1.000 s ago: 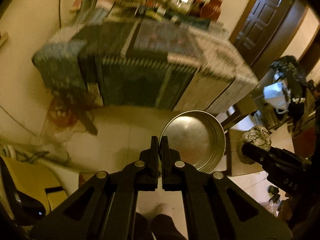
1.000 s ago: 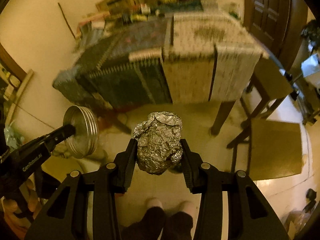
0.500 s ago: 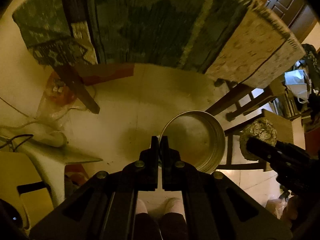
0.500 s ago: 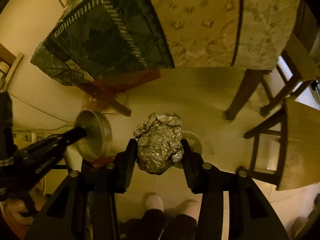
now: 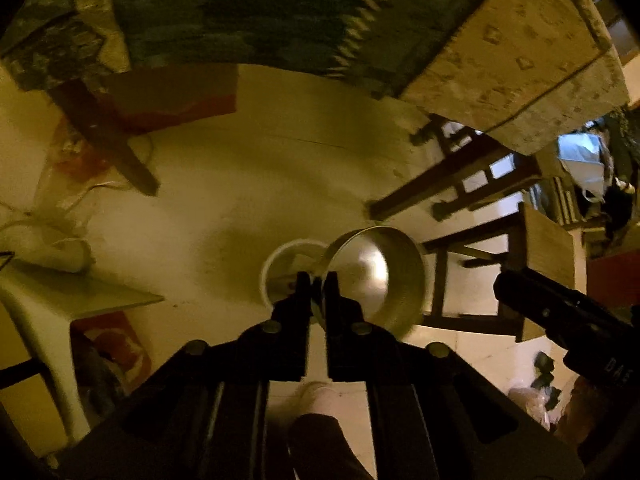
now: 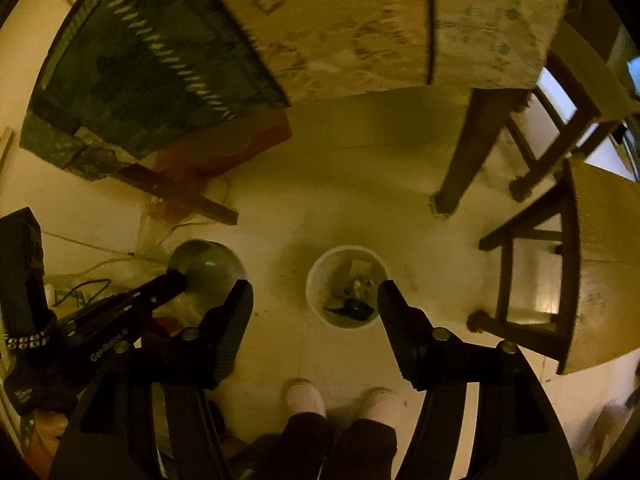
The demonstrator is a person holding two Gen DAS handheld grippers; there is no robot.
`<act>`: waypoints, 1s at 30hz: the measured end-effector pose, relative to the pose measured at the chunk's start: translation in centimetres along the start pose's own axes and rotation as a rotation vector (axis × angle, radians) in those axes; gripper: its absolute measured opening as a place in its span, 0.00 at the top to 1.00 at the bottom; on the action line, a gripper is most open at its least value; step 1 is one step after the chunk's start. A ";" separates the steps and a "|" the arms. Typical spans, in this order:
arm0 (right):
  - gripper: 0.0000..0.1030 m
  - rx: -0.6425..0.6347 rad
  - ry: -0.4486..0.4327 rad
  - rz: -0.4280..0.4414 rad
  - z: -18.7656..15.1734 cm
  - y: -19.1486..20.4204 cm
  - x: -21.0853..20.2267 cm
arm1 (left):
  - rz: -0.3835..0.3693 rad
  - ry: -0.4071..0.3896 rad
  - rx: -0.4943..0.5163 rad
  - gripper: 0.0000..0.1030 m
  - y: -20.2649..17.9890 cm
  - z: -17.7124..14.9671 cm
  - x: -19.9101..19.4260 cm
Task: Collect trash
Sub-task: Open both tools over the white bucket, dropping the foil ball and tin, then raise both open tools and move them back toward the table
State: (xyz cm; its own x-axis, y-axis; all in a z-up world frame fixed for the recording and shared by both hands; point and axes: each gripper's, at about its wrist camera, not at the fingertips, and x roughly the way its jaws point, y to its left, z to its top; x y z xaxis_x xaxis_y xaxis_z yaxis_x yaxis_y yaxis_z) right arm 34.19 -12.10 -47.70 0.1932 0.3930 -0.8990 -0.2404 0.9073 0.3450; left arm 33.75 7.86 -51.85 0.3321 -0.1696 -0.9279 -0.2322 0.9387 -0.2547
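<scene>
Grippers are pointing steeply down over the bin (image 6: 347, 286), right gripper (image 6: 316, 300) opening empty, left gripper (image 5: 318, 294) loosening on the tin (image 5: 376, 276) rim.

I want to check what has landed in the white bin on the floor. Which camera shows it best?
The right wrist view: the white bin sits whole between the opening, empty fingers of the right gripper, its contents visible. In the left wrist view the bin is half hidden behind the metal pan and the left gripper.
</scene>
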 end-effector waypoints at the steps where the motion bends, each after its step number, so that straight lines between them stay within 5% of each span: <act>1: 0.41 0.002 0.001 -0.011 0.0 -0.2 -0.4 | 0.000 0.011 0.008 0.79 -0.4 0.1 0.2; 4: 0.41 0.006 -0.003 -0.028 0.1 -0.1 -1.4 | 0.008 0.049 0.027 0.62 -1.5 0.3 0.7; 13: 0.41 -0.017 -0.054 -0.039 0.5 2.1 -6.7 | 0.038 0.048 0.119 0.62 -3.5 0.6 -5.2; 30: 0.41 -0.072 -0.283 -0.039 0.7 9.4 -24.4 | 0.002 -0.243 0.223 0.60 -6.7 1.7 -28.3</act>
State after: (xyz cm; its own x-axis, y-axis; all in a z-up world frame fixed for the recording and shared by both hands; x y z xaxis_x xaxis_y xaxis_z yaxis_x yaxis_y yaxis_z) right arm 27.85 -13.04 -22.28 0.4586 0.3929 -0.7971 -0.2924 0.9137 0.2822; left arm 27.42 6.89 -23.42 0.5462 -0.1167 -0.8295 -0.0362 0.9860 -0.1626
